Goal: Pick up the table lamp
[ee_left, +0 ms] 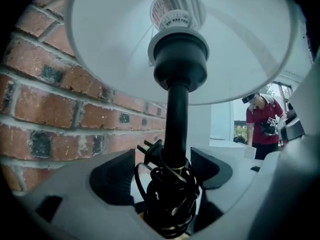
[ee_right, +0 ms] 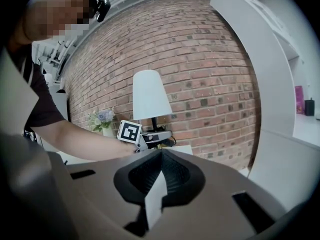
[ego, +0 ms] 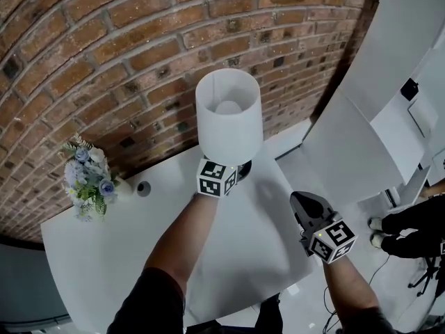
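Black cord point(ee_left: 170, 199) wraps the table lamp stem point(ee_left: 177, 119), unseen in head view.

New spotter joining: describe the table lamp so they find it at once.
A white table stands against the brick wall. Near its back edge, right of the flowers, is the lamp: black stem wound with cord, white shade, tallest there.

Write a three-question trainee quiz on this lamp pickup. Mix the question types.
1. True or false: the left gripper is clamped on the shade of the lamp.
2. What is wound round the lamp's stem? A) cord B) ribbon C) tape
3. Fill in: the jaws of the right gripper are ____.
Key: 1 false, its open jaws flank the stem without pressing it; 2 A; 3 shut.
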Demonstrator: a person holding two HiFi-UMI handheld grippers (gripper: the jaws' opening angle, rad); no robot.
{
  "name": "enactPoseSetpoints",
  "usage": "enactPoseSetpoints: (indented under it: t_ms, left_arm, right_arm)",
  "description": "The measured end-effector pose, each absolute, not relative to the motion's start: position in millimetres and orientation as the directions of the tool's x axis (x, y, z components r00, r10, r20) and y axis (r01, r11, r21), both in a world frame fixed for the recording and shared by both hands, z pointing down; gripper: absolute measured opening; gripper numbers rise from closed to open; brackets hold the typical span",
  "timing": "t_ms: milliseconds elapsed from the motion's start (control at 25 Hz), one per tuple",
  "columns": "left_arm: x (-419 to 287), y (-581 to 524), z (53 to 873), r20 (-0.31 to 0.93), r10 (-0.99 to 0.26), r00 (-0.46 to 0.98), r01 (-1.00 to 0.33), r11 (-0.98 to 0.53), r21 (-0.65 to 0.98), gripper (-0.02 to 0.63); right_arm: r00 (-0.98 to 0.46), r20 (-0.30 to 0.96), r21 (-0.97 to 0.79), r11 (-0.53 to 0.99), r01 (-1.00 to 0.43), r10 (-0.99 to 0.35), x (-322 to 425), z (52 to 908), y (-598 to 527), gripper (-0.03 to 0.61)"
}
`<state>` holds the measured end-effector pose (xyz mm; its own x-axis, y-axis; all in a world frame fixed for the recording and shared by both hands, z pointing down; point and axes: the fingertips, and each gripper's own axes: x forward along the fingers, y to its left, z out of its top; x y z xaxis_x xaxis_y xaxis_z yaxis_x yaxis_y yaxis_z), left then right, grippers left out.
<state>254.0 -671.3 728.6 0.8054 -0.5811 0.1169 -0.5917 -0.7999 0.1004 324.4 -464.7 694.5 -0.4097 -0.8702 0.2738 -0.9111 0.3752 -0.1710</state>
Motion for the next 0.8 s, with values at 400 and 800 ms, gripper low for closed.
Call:
enactPoseSetpoints:
  t_ms: [400,800]
  left_arm:
    - [267.9,-663.2,735.5,0.215,-0.533,0.819,-0.541,-0.841,-0.022,0.112]
    - [247.1,-643.1,712.2,0.258,-0.497,0.829,-0.511,-0.86,-0.015,0.101]
  right_arm:
    - [-0.404,0.278,-0.181,0.365,-0.913,-0.872,332.4,693.5,-457.2,-0.006]
    - [-0.416,0.26,-0.167,0.384,-0.908,-0.871,310.6,668.8,-457.8,-0.006]
